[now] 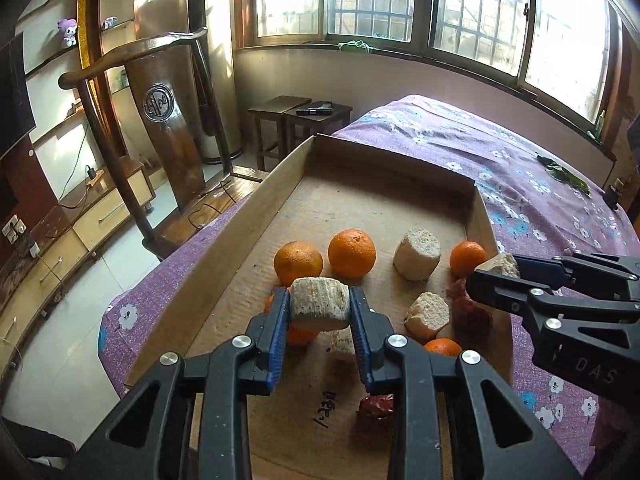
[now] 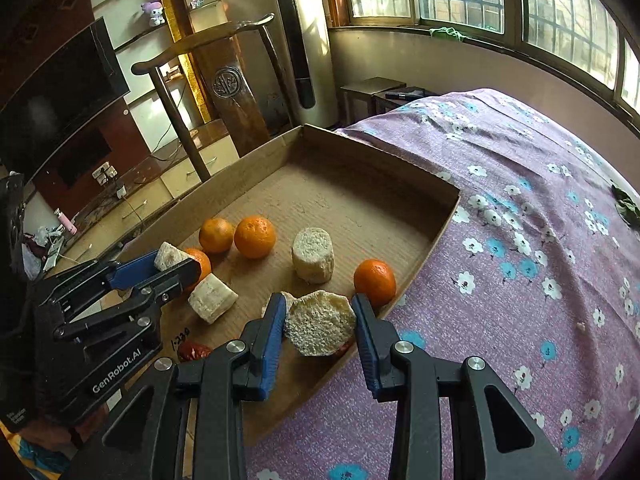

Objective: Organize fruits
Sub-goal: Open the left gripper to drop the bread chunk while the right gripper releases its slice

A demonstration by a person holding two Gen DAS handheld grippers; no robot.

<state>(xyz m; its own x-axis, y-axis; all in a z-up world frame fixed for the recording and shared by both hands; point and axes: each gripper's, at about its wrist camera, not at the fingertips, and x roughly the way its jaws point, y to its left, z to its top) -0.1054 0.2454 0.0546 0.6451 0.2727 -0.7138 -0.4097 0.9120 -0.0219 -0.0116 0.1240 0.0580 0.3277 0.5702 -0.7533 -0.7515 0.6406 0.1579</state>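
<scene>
The left tongs [image 1: 319, 309] pinch a pale, crumbly chunk [image 1: 319, 303] above the cardboard tray [image 1: 248, 216] on the bed [image 2: 520, 240], while the right tongs [image 2: 320, 322] clamp a second ragged chunk [image 2: 320, 326] over the tray's near right edge. Oranges [image 1: 352, 253] and more pale chunks [image 1: 417, 254] lie scattered on the tray floor. Both held pieces look dry and brittle, so squeezing harder could crumble them, and a careless release near the low wall may send one off onto the bedspread or knock an orange rolling.
</scene>
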